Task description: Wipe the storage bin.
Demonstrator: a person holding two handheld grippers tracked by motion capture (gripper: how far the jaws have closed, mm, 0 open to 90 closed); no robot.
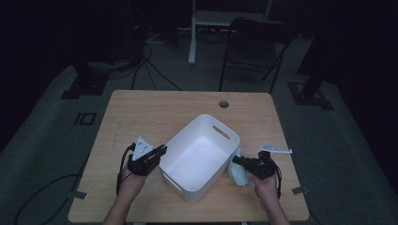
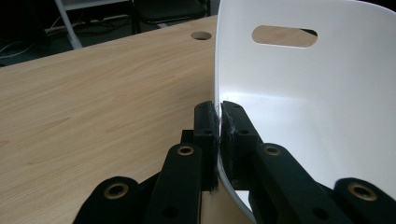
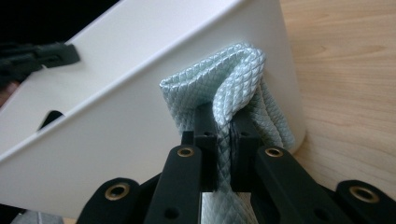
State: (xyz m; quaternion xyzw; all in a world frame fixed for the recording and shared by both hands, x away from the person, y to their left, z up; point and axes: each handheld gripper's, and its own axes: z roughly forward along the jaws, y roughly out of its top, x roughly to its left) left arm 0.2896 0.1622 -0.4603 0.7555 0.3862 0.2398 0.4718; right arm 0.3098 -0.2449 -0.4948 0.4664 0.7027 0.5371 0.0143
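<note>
On the left, my left gripper (image 1: 157,153) is clamped on the rim of the white plastic storage bin with cut-out handles (image 1: 199,157), one jaw outside the wall and one inside, as the left gripper view shows (image 2: 218,122). The bin (image 2: 303,102) sits a little right of the middle of the light wooden tabletop (image 1: 141,117), turned at an angle, with one corner near the front edge. I judge this hold is there to steady the bin, so I want to keep that pinch firm and the hand quiet.

To the right, my right gripper (image 1: 238,163) is closed on a pale mint quilted cloth (image 1: 238,172), which hangs bunched against the bin's outer right wall, near the right edge of the tabletop. In the right gripper view the cloth (image 3: 233,79) folds up over the jaw tips and touches the bin wall (image 3: 140,93).

To do this step well, I would lift the cloth high enough to clear the rim before moving it across, so that the trailing folds don't snag the wall or tip the bin. Then I would lower it well inside before letting go.
</note>
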